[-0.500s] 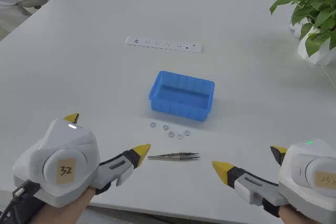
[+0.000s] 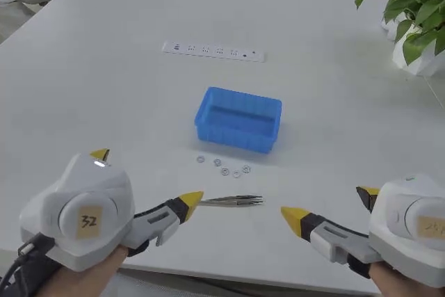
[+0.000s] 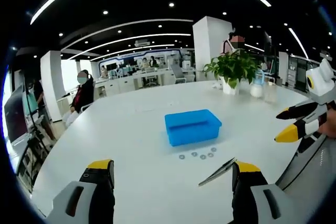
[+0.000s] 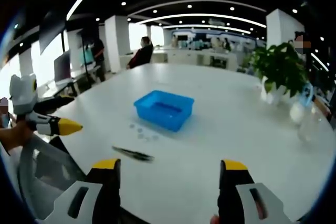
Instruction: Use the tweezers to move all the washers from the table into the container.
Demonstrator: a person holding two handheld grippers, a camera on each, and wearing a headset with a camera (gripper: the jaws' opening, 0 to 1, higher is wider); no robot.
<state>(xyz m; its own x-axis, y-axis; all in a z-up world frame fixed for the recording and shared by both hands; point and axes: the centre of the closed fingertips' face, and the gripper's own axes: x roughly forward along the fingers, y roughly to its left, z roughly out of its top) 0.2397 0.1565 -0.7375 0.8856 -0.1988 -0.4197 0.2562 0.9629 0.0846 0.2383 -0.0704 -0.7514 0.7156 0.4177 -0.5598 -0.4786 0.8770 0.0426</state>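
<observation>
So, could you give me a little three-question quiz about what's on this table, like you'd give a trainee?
1. How many washers lie on the table?
2. True or false: the tweezers are held in a gripper's jaws.
3. Where do the washers lie? A) inside the blue container; B) on the table, between the blue container and the tweezers; C) on top of the tweezers.
Key: 1. Five. 2. False: they lie on the table, and the left gripper and right gripper are both open and empty. 3. B.
</observation>
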